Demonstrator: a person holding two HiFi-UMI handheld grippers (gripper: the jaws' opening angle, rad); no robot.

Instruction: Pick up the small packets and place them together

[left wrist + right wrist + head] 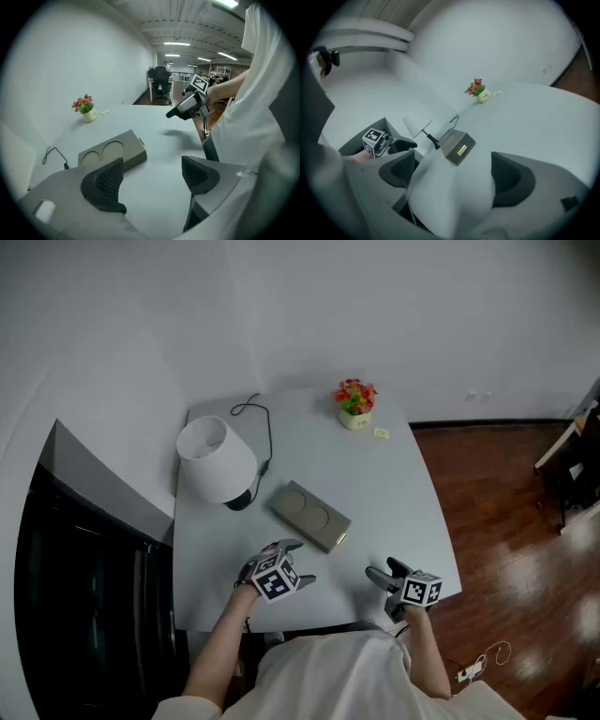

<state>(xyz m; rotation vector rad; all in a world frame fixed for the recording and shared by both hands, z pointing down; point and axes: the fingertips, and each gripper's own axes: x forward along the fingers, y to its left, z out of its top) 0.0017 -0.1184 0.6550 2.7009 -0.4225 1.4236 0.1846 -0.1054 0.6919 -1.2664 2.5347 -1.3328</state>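
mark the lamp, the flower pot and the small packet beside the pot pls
lamp (217, 463): head view, on the side of the white shade.
flower pot (355, 419): head view, on the pale pot below the flowers.
small packet (381, 433): head view, on the packet's middle.

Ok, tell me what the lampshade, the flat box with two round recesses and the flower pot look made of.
Lampshade: white and matte with no shine; probably fabric or paper.
Box: dull grey-olive, crisp edges, two circles pressed into the top; card or moulded plastic, unclear which.
Flower pot: cream and smooth; likely ceramic or plastic, too small to tell.
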